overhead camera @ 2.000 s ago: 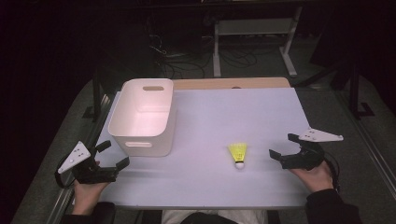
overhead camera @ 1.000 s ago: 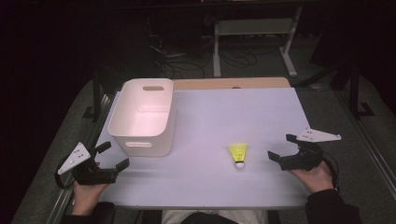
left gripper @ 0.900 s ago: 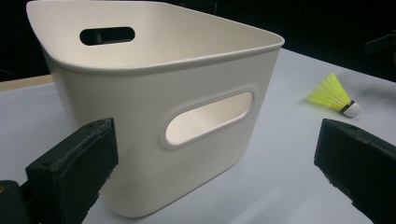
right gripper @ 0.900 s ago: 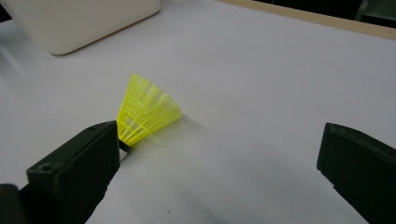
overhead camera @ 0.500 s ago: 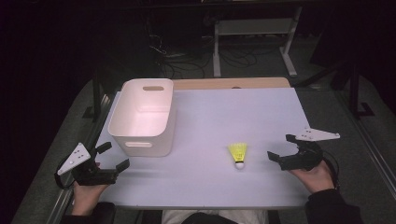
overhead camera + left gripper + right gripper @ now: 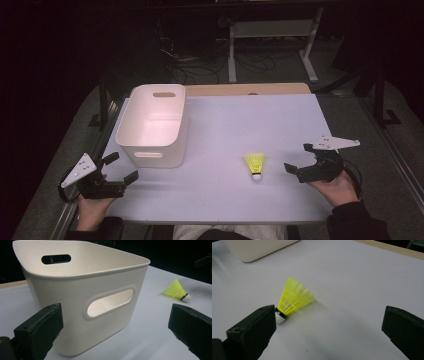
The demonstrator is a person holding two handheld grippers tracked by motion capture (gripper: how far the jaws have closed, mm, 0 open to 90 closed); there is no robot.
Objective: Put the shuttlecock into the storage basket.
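Two black hand-held grippers, left gripper (image 6: 116,172) and right gripper (image 6: 301,161), blocky matte jaws, grey three-cornered plate atop each, black cable trailing, dark sleeves at both wrists

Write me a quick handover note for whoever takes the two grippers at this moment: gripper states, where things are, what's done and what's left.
Left gripper: open, holding nothing, near the table's front left corner, facing the white bin.
Right gripper: open, holding nothing, just right of the yellow shuttlecock, not touching it.
Shuttlecock lies on its side on the table, right of the bin, cork toward the person. What shows of the bin's inside is bare.
Done: nothing grasped yet.
Left: probably close the right gripper on the shuttlecock and carry it to the bin.
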